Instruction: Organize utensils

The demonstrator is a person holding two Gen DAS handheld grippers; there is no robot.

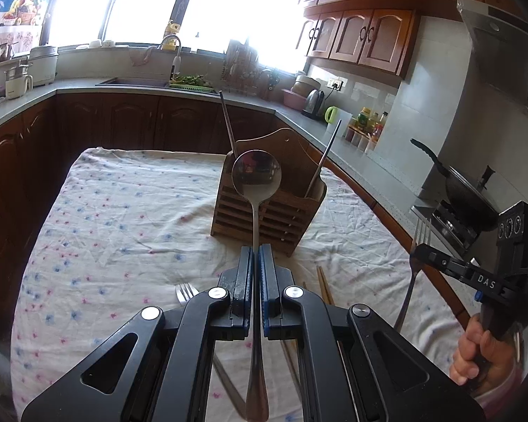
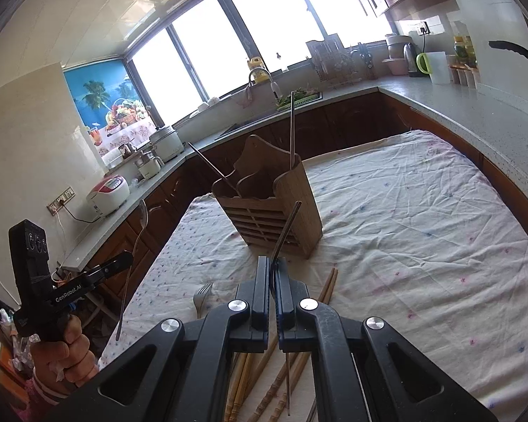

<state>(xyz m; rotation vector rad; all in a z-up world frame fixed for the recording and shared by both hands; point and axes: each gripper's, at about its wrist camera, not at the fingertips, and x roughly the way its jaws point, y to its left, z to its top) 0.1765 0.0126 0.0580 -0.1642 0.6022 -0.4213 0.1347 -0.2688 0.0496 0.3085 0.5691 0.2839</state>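
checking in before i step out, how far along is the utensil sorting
Done: two metal chopsticks stand in the wooden holder. In hand: the left gripper holds a spoon, the right gripper a fork. Left: another fork and wooden chopsticks lie on the cloth.

Both views are lit by strong daylight from the windows [image 1: 151, 3], which are blown out to plain white. Glare is spread over the nearby cabinets [image 1: 362, 38]. Straight lines are bent strongly by the fisheye, and dark vignetting is seen in the corners. Focus is held sharp; shadows on the tablecloth [image 2: 404, 211] are soft.
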